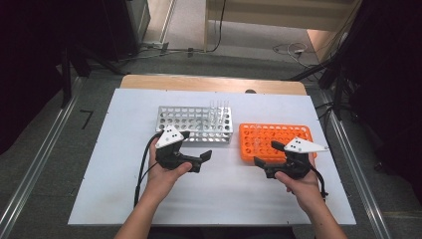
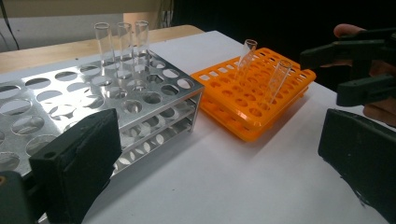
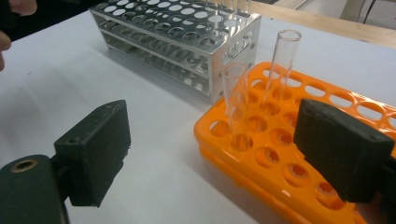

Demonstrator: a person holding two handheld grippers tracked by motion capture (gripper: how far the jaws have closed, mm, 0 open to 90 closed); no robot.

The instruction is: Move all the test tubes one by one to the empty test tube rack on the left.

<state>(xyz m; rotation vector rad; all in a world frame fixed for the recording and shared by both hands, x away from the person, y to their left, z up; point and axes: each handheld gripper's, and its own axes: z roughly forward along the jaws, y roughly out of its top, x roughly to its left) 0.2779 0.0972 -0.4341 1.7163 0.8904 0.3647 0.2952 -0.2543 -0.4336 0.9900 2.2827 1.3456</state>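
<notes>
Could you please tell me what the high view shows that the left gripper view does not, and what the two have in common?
The high view alone gives the floor around the table, both forearms, and the left claw, open and empty. The left gripper view alone makes clear that three test tubes stand upright in the metal rack while two tubes lean in the orange rack. Both share the two racks side by side on the white board and the right claw, open.

Blk grippers (image 1: 195, 147) (image 1: 266, 154) – white tri plates, blk cables.

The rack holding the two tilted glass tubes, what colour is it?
Orange rack, clearest in the right gripper view.
</notes>
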